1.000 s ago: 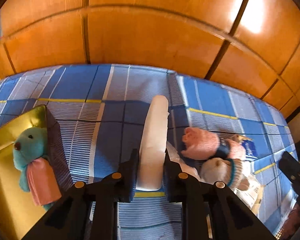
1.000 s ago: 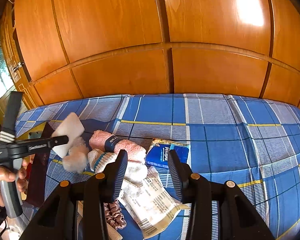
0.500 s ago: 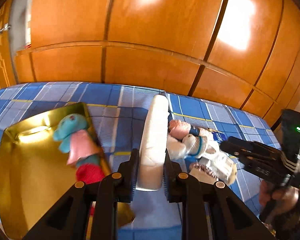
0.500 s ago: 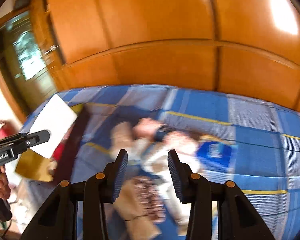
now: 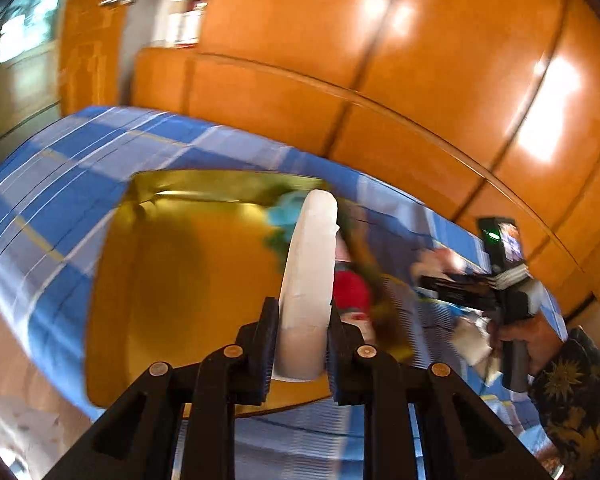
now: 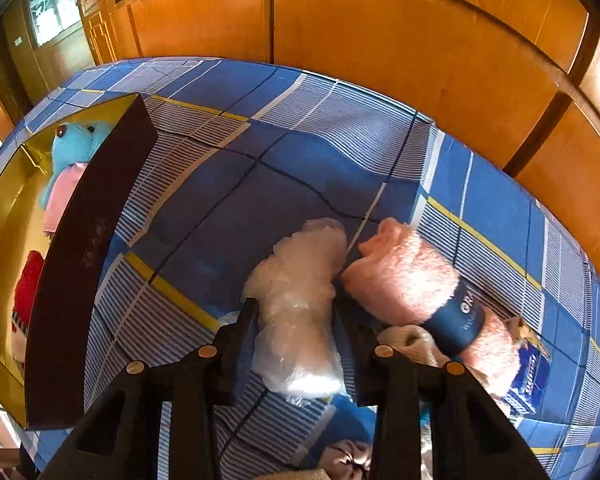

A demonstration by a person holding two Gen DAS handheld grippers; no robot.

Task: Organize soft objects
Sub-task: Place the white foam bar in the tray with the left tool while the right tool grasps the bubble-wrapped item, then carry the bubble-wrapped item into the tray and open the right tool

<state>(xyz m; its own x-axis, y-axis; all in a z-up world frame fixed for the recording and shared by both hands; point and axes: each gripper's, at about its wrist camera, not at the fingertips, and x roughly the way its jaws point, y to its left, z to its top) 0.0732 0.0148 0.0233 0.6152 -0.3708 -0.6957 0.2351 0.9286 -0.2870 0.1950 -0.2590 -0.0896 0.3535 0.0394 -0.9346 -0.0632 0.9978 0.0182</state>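
My left gripper [image 5: 302,344] is shut on a white foam pad [image 5: 308,280], held on edge above the gold inside of an open box [image 5: 180,280]. The view is blurred; a teal plush toy [image 5: 284,212] and a red soft item [image 5: 352,292] lie in the box behind the pad. My right gripper [image 6: 296,332] points steeply down, and its jaws are closing around a plastic-wrapped white bundle [image 6: 300,300] that lies on the bed between them. A pink towel roll [image 6: 412,284] with a dark blue band lies just to its right.
The box's dark outer wall [image 6: 88,248] stands left of the bundle, with the teal plush toy [image 6: 76,144] and red item [image 6: 28,284] inside. A blue packet [image 6: 532,372] lies at the right. The blue checked bedsheet [image 6: 300,152] ends at an orange wooden wardrobe [image 6: 380,40].
My left gripper has carried the white pad leftward, from over the sheet to over the gold box. My right gripper has swung down and left onto the plastic-wrapped bundle, its jaws narrowing.
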